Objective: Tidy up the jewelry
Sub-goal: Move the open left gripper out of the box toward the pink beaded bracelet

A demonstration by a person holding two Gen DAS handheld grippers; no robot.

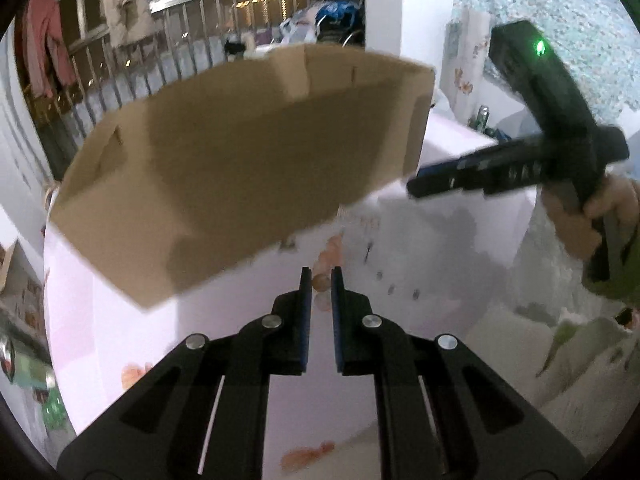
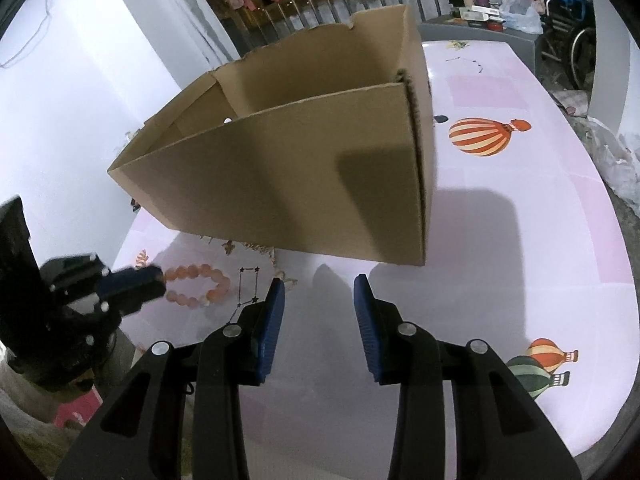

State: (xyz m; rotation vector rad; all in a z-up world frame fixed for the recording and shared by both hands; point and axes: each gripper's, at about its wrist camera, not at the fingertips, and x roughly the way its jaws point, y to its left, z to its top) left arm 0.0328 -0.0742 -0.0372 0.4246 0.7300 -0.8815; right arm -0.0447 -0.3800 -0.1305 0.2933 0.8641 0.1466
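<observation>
Now my left tongs (image 2: 158,280) are clamped on the bead bracelet (image 2: 200,285) near the table's (image 2: 520,240) left edge, before the cardboard box (image 2: 300,184); right tongs (image 2: 319,320) hang half-open, empty. Next: lift it over the box rim.

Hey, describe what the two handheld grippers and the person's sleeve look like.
Both grippers are matte black with slotted arms, round silver pivot pins and ribbed blue finger pads: left gripper, right gripper. The right gripper's body carries a small green light. The sleeve is green.
</observation>
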